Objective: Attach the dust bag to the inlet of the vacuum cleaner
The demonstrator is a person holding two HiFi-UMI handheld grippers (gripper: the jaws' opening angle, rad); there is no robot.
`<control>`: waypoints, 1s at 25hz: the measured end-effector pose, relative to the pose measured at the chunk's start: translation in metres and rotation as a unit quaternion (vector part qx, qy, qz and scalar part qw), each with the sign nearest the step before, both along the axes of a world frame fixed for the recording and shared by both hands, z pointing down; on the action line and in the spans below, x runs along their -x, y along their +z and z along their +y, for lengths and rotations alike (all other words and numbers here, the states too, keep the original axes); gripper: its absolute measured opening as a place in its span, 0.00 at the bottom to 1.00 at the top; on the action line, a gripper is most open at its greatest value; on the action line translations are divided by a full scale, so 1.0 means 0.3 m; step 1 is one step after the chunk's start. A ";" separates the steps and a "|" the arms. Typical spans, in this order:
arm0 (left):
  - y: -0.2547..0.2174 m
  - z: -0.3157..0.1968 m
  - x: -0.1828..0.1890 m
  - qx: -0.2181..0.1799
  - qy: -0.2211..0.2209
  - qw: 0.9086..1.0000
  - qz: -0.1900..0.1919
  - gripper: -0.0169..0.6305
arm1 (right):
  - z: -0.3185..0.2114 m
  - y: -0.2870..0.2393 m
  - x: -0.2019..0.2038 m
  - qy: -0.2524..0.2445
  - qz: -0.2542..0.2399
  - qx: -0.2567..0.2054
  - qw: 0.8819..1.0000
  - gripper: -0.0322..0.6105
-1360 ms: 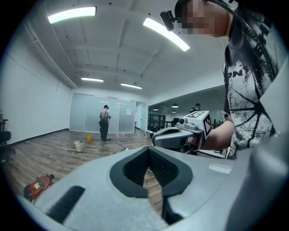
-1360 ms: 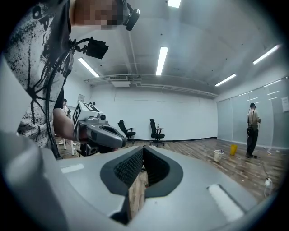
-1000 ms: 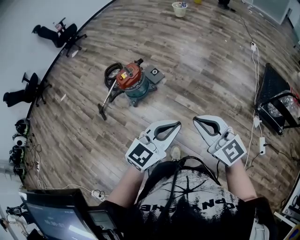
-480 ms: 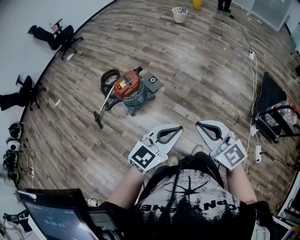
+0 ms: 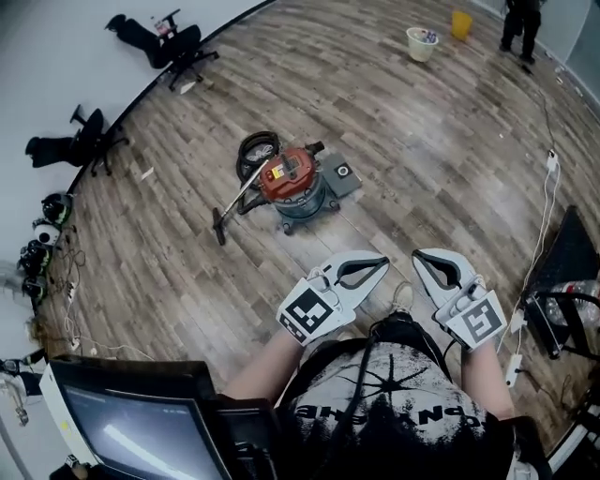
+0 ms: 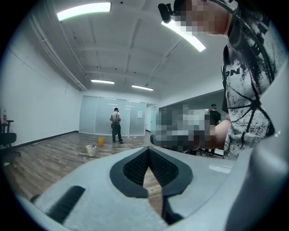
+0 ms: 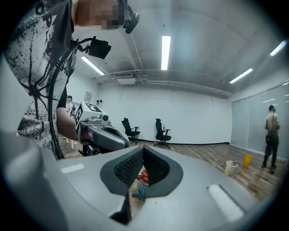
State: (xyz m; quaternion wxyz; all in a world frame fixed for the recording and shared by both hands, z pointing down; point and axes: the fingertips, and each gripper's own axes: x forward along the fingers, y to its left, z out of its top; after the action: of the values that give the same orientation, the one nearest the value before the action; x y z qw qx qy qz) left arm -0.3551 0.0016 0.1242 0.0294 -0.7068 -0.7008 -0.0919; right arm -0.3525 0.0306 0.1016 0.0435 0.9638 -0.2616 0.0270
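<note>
The vacuum cleaner [image 5: 295, 183] stands on the wood floor ahead, with a red lid, a teal drum, a coiled black hose [image 5: 258, 150] and a wand [image 5: 234, 202] lying to its left. A flat grey piece with a round hole [image 5: 339, 176], perhaps the dust bag, lies against its right side. My left gripper [image 5: 382, 264] and right gripper [image 5: 419, 255] are held side by side in front of my chest, both shut and empty, well short of the vacuum. In the right gripper view the vacuum [image 7: 143, 180] shows through the gap behind the shut jaws [image 7: 143, 148]. The left gripper [image 6: 148, 149] points across the room.
Two black office chairs [image 5: 169, 42] [image 5: 84, 145] stand by the curved wall. A white bucket [image 5: 422, 42], a yellow bucket [image 5: 461, 23] and a standing person [image 5: 518, 19] are far off. Cables [image 5: 544, 206] and a black rack [image 5: 572, 281] are at right. A monitor [image 5: 131, 422] is near left.
The vacuum cleaner has come nearer and shifted right in the head view as I walk toward it. Both grippers stay shut and empty in front of me.
</note>
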 end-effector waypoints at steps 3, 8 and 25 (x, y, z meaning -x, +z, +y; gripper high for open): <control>-0.030 0.105 -0.083 0.001 -0.032 0.999 0.001 0.03 | 0.081 -0.024 -0.096 -0.045 0.008 0.014 0.999 0.06; -0.057 0.301 -0.209 0.007 -0.074 0.997 0.003 0.03 | 0.274 -0.049 -0.208 -0.080 0.013 0.015 0.997 0.06; -0.006 0.715 -0.374 -0.011 -0.082 0.997 0.008 0.02 | 0.775 0.082 -0.316 -0.048 -0.030 -0.014 0.998 0.06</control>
State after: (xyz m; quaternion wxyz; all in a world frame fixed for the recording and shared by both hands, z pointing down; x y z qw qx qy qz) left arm -0.2429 0.2161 0.1225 0.0350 -0.7624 -0.6390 -0.0959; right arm -0.2577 0.2632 0.1261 0.0235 0.9493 -0.3094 0.0506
